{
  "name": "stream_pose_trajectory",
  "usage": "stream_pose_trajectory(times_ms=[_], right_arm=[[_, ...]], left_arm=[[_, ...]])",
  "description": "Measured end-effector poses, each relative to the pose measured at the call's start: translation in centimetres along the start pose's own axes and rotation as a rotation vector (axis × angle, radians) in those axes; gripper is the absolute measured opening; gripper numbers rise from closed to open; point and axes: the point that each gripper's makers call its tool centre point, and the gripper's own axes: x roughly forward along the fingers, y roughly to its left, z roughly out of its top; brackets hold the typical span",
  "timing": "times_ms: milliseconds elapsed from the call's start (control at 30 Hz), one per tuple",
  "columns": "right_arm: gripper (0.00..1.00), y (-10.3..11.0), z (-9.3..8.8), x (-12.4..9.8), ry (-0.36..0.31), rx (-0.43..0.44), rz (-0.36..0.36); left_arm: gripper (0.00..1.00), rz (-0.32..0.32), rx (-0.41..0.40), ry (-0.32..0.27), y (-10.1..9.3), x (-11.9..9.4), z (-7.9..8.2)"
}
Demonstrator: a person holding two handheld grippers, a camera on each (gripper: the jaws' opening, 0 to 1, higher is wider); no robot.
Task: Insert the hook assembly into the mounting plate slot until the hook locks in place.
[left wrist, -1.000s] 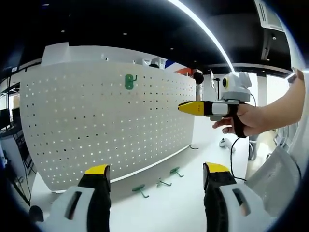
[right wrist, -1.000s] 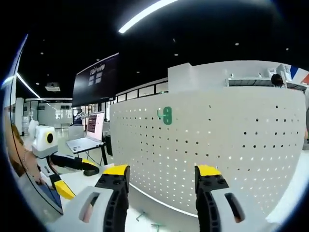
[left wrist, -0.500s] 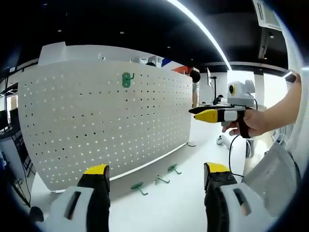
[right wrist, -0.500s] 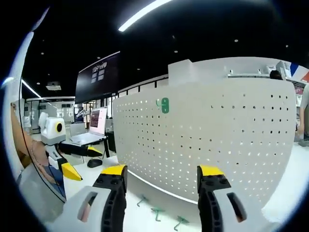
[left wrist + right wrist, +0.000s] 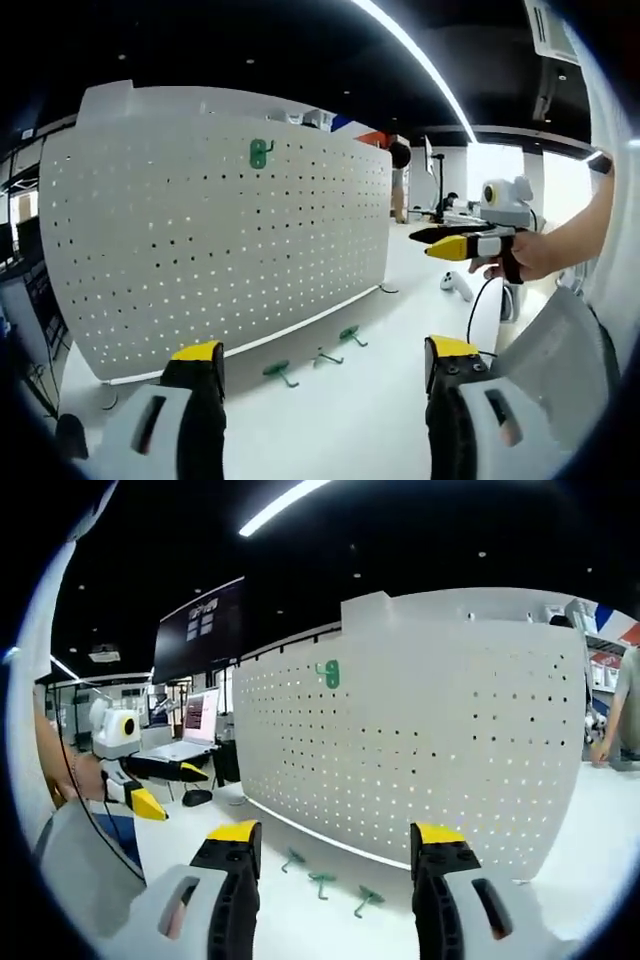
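White table (image 5: 340, 420): bears all items. White pegboard mounting plate (image 5: 200, 240), upright; one green hook (image 5: 260, 153) mounted near its top edge. Three loose green hooks (image 5: 315, 358) lying on the table just before the plate's foot, apart from both grippers. Left gripper (image 5: 315, 372): jaws spread wide, empty. Right gripper (image 5: 330, 852): jaws spread wide, empty.

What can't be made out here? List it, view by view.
- Left gripper view: how the mounted green hook seats in the pegboard; too small.
- Right gripper view: shapes of the three loose hooks on the table; too small.
- Right gripper view: pegboard's lower middle, behind the right tongs.
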Motion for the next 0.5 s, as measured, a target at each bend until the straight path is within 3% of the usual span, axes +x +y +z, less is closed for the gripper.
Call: stream_pose_trajectory(times_ms=[500], right_arm=[[0.6,0.9,-2.4,-2.4,0.046,0.006,0.013]], left_arm=[[0.84,0.01,-0.008,0.022,0.1,-0.9,-1.1]])
